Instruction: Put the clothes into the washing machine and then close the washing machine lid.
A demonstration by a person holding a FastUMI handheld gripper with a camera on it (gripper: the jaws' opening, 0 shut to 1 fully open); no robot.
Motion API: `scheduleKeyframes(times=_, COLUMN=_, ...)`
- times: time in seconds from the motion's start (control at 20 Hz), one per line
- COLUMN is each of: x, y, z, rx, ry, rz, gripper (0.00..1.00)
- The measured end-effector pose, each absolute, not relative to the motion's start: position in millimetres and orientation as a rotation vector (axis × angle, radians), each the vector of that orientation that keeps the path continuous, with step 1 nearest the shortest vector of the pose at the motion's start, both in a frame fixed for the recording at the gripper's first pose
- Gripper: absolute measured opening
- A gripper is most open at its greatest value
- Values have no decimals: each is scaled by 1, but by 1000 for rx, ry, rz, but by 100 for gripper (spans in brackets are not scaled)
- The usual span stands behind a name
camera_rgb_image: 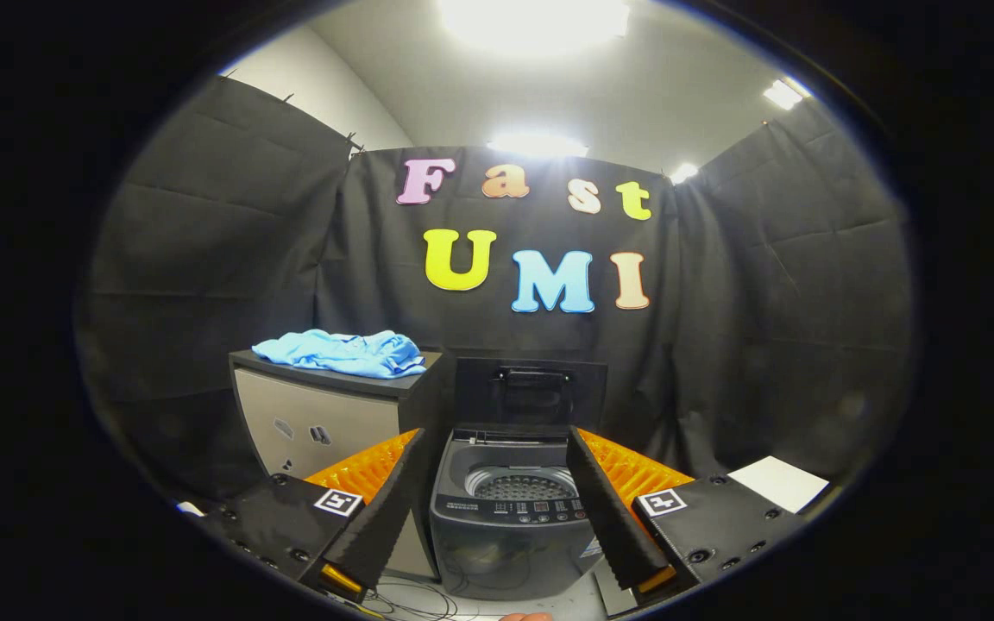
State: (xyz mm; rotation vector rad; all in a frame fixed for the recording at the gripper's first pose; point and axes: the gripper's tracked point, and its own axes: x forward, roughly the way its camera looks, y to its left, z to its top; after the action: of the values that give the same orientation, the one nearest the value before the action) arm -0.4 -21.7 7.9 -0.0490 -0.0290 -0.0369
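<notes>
Black cloth walls, bright ceiling lights, grey cabinet

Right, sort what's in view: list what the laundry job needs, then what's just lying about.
Job:
blue clothes heaped on the cabinet
washing machine, lid up, drum empty
gripper, fingers open, holding nothing

Lying about:
cabinet beside the machine
white sheet
cables on the floor

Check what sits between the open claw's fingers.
In the gripper view, the washing machine, lid raised, sits between the open claw's fingers.
</notes>
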Motion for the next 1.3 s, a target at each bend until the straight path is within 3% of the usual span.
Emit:
scheduleKeyframes(times=0.65, x=18, y=-11, z=23, rx=-51, ry=-18, rz=-5, gripper=100)
scheduleKeyframes(times=1.3, x=84, y=53, z=124, rx=-139, ry=-27, rz=247, gripper=100)
